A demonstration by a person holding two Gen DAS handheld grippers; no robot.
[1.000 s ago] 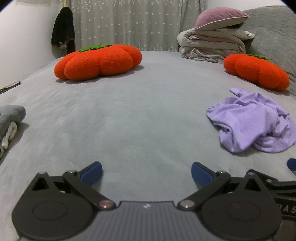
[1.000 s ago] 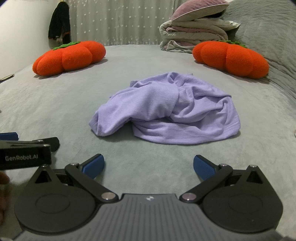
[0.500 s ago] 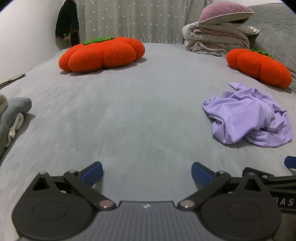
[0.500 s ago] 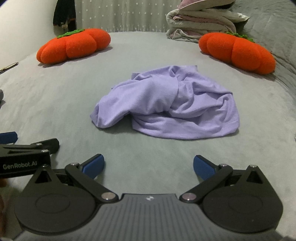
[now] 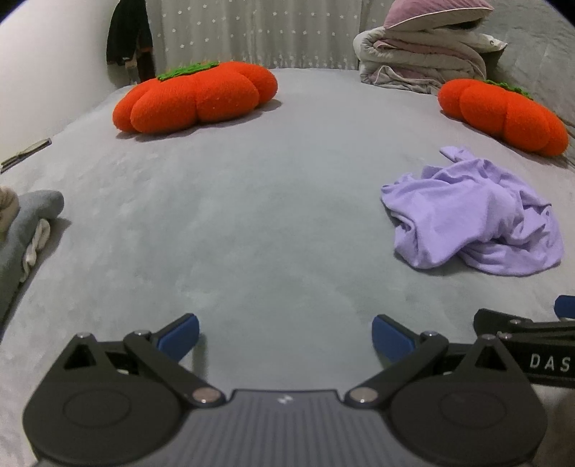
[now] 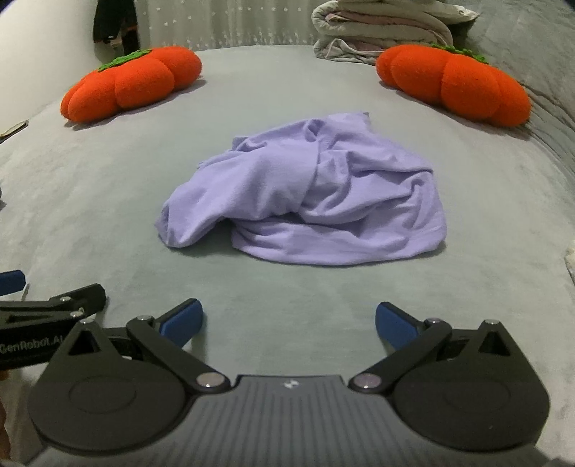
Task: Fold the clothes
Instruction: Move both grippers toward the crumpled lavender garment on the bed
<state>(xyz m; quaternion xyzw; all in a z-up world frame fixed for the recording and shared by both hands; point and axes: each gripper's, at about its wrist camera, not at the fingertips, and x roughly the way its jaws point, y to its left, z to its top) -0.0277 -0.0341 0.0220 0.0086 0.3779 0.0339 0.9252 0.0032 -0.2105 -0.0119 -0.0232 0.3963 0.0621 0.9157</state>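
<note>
Both claws, left gripper [image 5: 284, 334] and right gripper [image 6: 289, 319], spread wide, empty, short of the crumpled lilac shirt [image 6: 309, 194] on the bed [image 6: 107, 186].

2 pumpkin cushions [image 6: 131, 84] [image 6: 454, 81]; 1 purple shirt [image 6: 305, 194]; 1 blanket pile [image 5: 420, 63] w/ 1 pillow [image 5: 436, 14]; 2 grippers [image 5: 285, 336] [image 6: 289, 323].

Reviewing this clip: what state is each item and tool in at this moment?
Lilac garment: crumpled in a heap, unfolded, untouched.
Left tool: open, empty, over bare bedspread.
Right tool: open, empty, short of the garment.
Bedding stack: folded and piled, pillow on top.
Grey clothes: heaped at the left edge, partly out of frame.
</note>
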